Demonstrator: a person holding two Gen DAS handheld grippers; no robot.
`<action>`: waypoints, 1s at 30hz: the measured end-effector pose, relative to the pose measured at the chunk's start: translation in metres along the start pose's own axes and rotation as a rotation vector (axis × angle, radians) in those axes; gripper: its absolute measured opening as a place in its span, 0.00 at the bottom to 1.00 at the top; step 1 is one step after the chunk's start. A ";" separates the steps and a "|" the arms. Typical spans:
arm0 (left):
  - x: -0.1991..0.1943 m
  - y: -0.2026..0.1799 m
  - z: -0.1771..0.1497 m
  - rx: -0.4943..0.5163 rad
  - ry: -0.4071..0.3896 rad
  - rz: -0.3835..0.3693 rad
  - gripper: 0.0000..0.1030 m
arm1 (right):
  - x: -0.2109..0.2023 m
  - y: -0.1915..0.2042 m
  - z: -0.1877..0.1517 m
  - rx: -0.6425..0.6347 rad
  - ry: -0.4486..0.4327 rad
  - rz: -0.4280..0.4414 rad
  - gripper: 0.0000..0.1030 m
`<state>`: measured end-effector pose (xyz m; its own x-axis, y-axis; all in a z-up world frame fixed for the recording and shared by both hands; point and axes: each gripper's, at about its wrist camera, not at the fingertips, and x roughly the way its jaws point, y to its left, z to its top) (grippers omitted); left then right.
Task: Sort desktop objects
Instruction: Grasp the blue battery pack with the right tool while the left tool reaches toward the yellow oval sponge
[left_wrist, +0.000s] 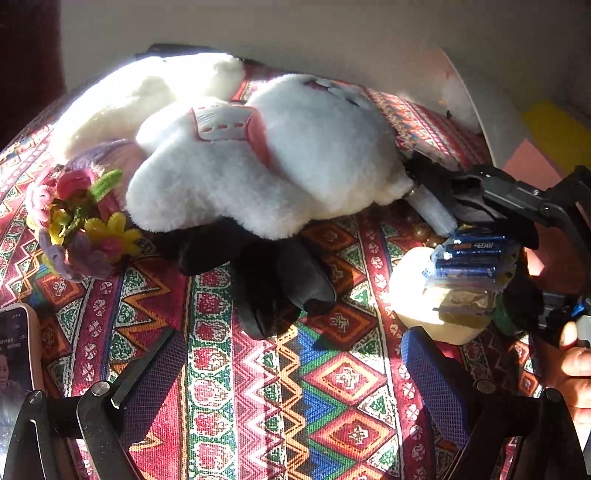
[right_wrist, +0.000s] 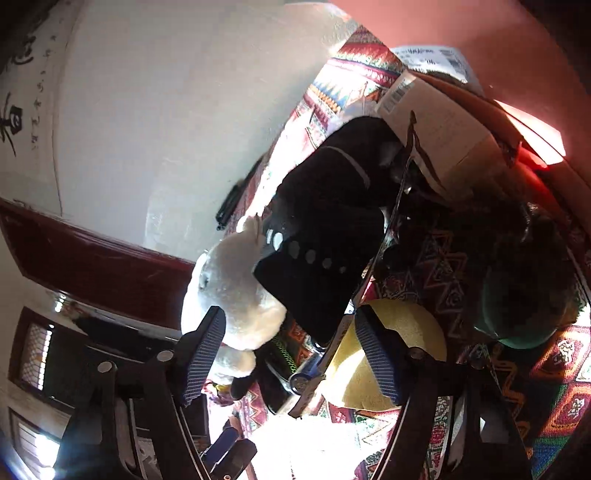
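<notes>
A white plush toy (left_wrist: 266, 166) with black feet lies across the patterned tablecloth (left_wrist: 332, 387); its head (right_wrist: 229, 291) shows in the right wrist view. My left gripper (left_wrist: 295, 369) is open near the cloth's front, short of the black feet, with nothing between its fingers. A blue pack of batteries (left_wrist: 472, 254) rests on a pale yellow block (left_wrist: 417, 295). My right gripper (left_wrist: 480, 214) hovers over that pack. Seen from the right wrist, this gripper (right_wrist: 291, 350) is open, with the pack (right_wrist: 317, 365) edge-on between its fingers and the yellow block (right_wrist: 410, 328) behind the right one.
A fuzzy flower bunch (left_wrist: 77, 221) and a phone (left_wrist: 16, 354) lie at the left. A clear tube (left_wrist: 432, 210) and pearls sit by the plush. A hand (left_wrist: 576, 362) is at the right. A black object (right_wrist: 325, 236), cardboard box (right_wrist: 436, 122) and green round thing (right_wrist: 517, 325) crowd the right side.
</notes>
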<state>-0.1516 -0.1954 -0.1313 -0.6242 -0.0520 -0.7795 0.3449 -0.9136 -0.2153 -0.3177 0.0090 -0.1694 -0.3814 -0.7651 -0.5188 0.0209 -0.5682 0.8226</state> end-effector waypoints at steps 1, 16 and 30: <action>0.001 0.000 -0.001 -0.001 0.004 -0.001 0.95 | 0.009 -0.002 0.001 0.006 0.024 -0.027 0.55; 0.042 -0.067 -0.011 0.191 0.071 -0.090 0.95 | -0.034 0.049 0.016 -0.121 -0.026 0.189 0.15; 0.093 -0.144 -0.004 0.335 0.029 -0.079 0.95 | -0.059 0.034 0.060 -0.074 -0.075 0.273 0.14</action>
<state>-0.2566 -0.0675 -0.1756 -0.6181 0.0311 -0.7855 0.0443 -0.9963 -0.0743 -0.3502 0.0534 -0.0967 -0.4194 -0.8700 -0.2594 0.1982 -0.3666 0.9090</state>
